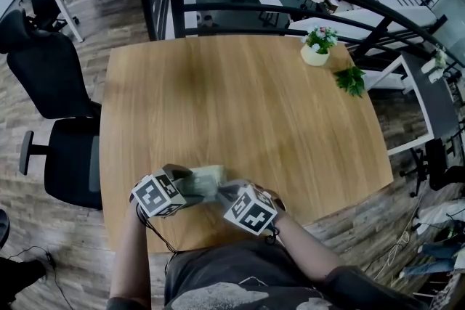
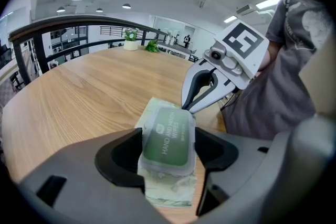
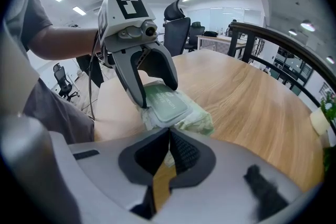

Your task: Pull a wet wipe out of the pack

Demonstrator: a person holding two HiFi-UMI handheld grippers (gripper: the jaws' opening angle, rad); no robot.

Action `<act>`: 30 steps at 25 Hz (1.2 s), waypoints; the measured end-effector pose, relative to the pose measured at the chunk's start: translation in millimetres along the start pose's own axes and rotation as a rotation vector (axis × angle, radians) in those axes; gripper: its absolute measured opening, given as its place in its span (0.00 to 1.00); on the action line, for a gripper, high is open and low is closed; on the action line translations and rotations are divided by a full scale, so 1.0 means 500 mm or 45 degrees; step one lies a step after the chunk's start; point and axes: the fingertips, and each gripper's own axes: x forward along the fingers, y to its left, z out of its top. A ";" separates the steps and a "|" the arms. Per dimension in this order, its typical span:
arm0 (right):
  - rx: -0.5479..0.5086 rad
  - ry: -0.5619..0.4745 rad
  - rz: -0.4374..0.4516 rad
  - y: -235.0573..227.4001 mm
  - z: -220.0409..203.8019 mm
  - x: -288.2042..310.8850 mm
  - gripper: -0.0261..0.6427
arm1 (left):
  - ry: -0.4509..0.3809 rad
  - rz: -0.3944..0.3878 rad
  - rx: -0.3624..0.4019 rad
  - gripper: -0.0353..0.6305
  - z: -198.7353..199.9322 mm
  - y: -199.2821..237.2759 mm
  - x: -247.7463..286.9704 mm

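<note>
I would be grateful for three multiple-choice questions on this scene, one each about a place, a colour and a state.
1. Where over the table is the wipes pack?
A. far edge
B. near edge
C. centre

2. What colour is the pack's lid?
A. red
B. white
C. green

3. How is the left gripper?
A. open, empty
B. shut on the wipes pack
C. shut, empty

Answers:
1 B, the head view shows it at the near edge.
2 C, the left gripper view shows a green lid.
3 B, its jaws press the pack's two sides.
</note>
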 end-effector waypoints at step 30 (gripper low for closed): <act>-0.018 -0.005 -0.035 -0.002 -0.001 -0.001 0.08 | -0.098 -0.174 -0.155 0.52 0.003 0.005 -0.005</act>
